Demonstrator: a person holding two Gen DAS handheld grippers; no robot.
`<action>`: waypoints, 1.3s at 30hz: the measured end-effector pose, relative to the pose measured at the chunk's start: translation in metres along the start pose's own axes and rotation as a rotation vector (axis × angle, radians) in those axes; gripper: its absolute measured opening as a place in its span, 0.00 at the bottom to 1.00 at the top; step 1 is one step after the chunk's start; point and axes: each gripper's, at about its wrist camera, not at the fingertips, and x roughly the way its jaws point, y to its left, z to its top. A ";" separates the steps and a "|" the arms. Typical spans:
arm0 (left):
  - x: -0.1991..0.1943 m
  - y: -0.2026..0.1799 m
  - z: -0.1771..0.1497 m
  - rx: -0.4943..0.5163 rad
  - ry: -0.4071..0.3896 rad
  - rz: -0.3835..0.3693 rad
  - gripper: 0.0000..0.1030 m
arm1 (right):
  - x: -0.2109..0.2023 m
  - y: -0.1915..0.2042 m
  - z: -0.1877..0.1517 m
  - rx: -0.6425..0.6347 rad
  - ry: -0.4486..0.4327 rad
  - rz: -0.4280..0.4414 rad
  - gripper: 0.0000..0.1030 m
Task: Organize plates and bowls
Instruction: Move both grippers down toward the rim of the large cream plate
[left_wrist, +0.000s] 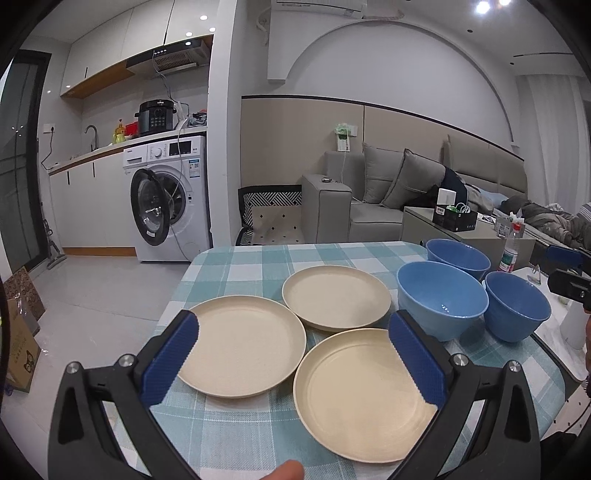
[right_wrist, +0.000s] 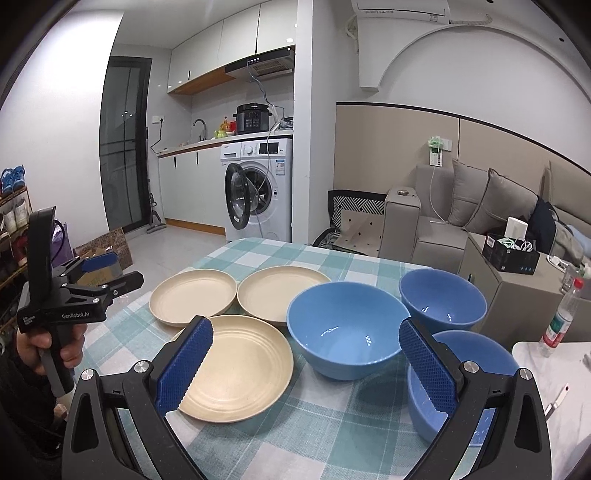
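- The left gripper (left_wrist: 293, 345) hovers wide open and empty above the plates; the right gripper (right_wrist: 304, 352) likewise gapes, holding nothing.
- All dishes sit right way up, openings upward; being round, none has a long axis.
- Three cream plates on the checked tablecloth (left_wrist: 255, 258): the left plate (left_wrist: 243, 350), the far plate (left_wrist: 336, 297) and the ridged near plate (left_wrist: 354, 391), rims nearly touching.
- Three blue bowls just beside them: the largest bowl (right_wrist: 343, 334), the far bowl (right_wrist: 441, 297) and the near bowl (right_wrist: 476, 373).
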 end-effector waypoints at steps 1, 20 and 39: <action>0.003 0.002 0.003 -0.009 0.006 -0.009 1.00 | 0.001 -0.002 0.004 0.006 0.001 0.011 1.00; 0.059 0.014 0.038 -0.005 0.082 0.021 1.00 | 0.038 -0.026 0.078 0.006 0.061 0.022 1.00; 0.103 0.020 0.071 -0.014 0.142 0.032 1.00 | 0.063 -0.052 0.149 -0.045 0.077 -0.012 1.00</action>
